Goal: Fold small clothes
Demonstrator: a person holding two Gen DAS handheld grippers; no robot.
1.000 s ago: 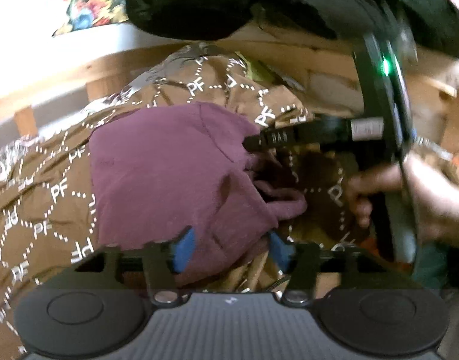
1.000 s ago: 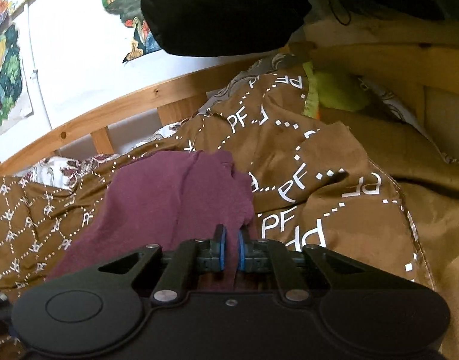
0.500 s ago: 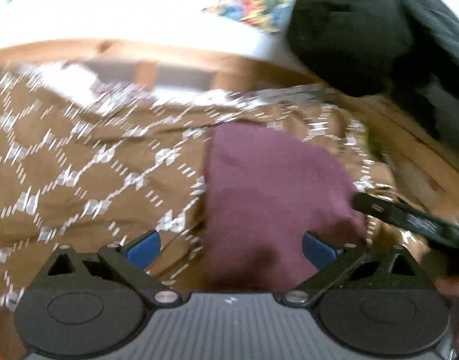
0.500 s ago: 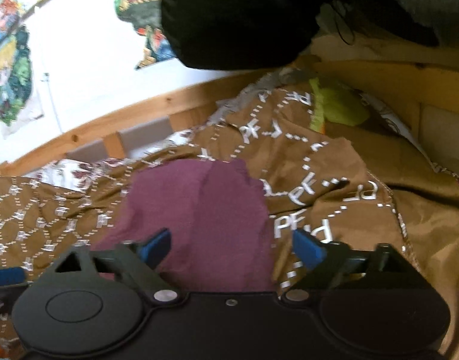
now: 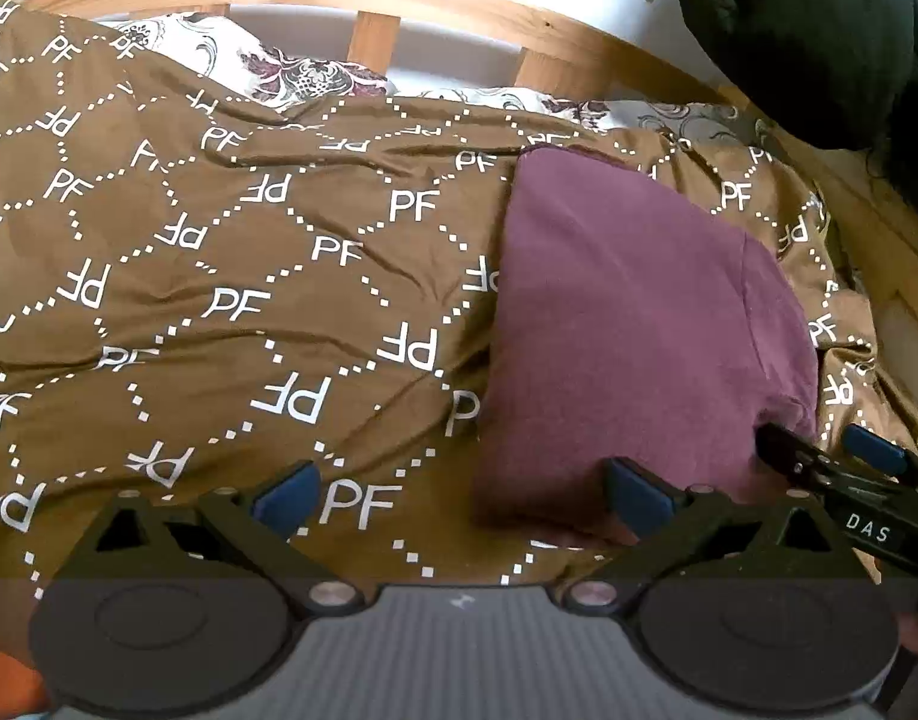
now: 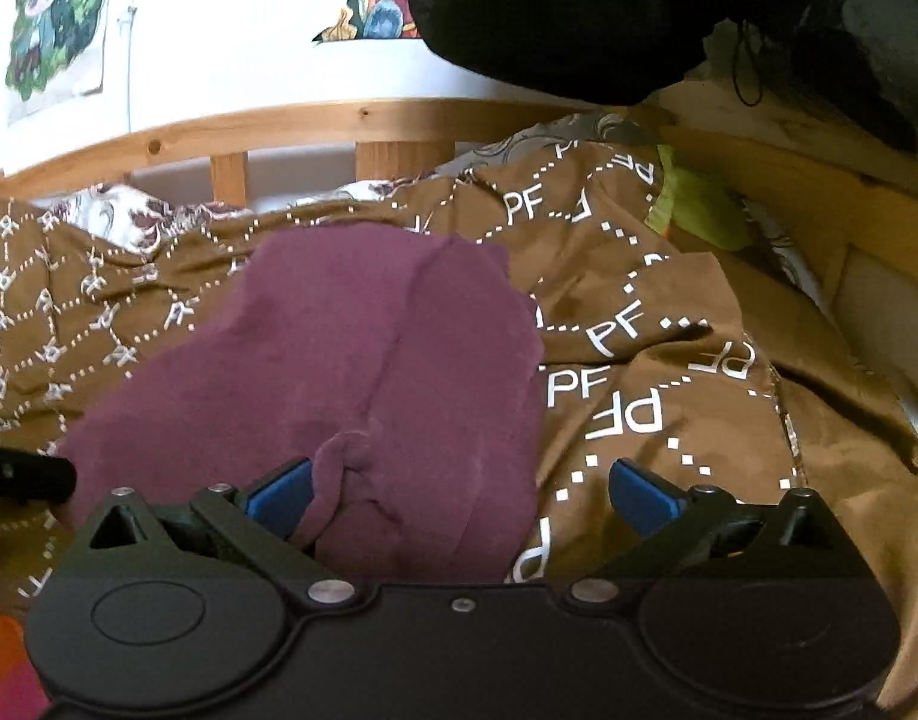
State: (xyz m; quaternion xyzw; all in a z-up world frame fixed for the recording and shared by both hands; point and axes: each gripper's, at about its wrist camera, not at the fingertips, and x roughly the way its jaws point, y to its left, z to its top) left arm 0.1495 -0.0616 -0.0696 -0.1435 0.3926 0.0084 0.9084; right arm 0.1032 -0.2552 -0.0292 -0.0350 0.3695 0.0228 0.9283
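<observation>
A small maroon garment [image 5: 639, 324] lies folded on a brown bedspread [image 5: 219, 300] printed with white "PF" letters. It also shows in the right wrist view [image 6: 363, 372], with a bunched hem near the front. My left gripper [image 5: 459, 495] is open and empty, just off the garment's near left corner. My right gripper [image 6: 459, 495] is open and empty over the garment's near edge; its fingertips [image 5: 867, 456] show at the right of the left wrist view.
A wooden bed rail [image 5: 375, 6] runs along the back, with a floral pillow [image 5: 279, 72] under it. A dark bundle [image 6: 549, 6] hangs at the upper right. A lime-green cloth [image 6: 693, 204] lies by the right rail. Posters [image 6: 51, 18] hang on the wall.
Both grippers have opened and let go of the garment. The left gripper has swung left and back. The garment now lies flat and folded.
</observation>
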